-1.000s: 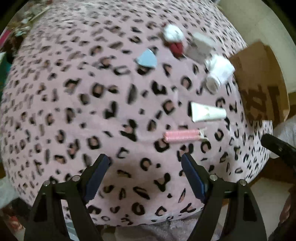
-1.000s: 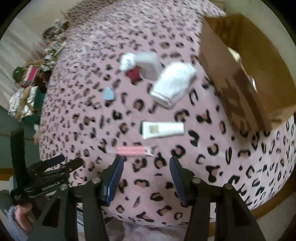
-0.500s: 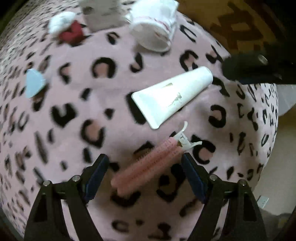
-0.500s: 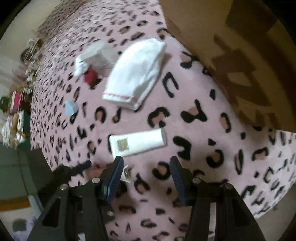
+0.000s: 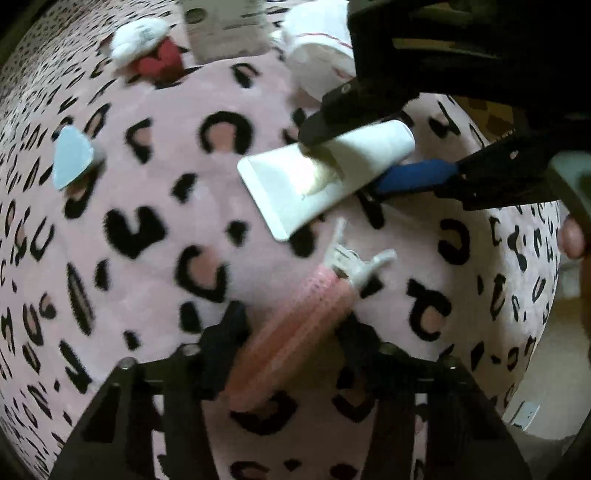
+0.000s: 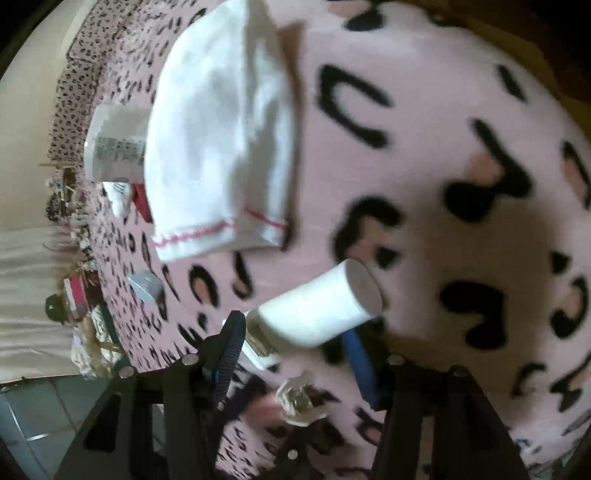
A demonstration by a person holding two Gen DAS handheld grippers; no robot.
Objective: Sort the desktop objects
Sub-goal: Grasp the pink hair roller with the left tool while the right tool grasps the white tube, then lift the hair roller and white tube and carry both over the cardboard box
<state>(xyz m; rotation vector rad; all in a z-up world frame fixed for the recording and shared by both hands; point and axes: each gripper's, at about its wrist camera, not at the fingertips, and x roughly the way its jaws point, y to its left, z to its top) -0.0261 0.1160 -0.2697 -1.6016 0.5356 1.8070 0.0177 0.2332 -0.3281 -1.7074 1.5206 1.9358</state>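
Note:
A pink hair roller [image 5: 291, 336] with a white clip end lies on the pink leopard-print blanket [image 5: 155, 229]. My left gripper [image 5: 291, 343] has closed in around the roller, a finger at each side. A white tube [image 5: 325, 177] lies just beyond it. My right gripper [image 5: 347, 158] reaches in from the right and straddles the tube. In the right wrist view the tube [image 6: 317, 306] sits between my right gripper's [image 6: 295, 343] fingers, cap end up. Whether either pair of fingers presses its object is unclear.
A white sock [image 6: 218, 136], a white box [image 5: 225, 29], a small white-and-red plush [image 5: 147, 48] and a light blue triangular piece [image 5: 70, 155] lie farther back on the blanket. A brown cardboard box edge [image 5: 487, 118] shows at the right.
Both grippers dropped down to the blanket. The left gripper's fingers narrowed around the pink roller. The right gripper moved over the white tube and its fingers now flank it.

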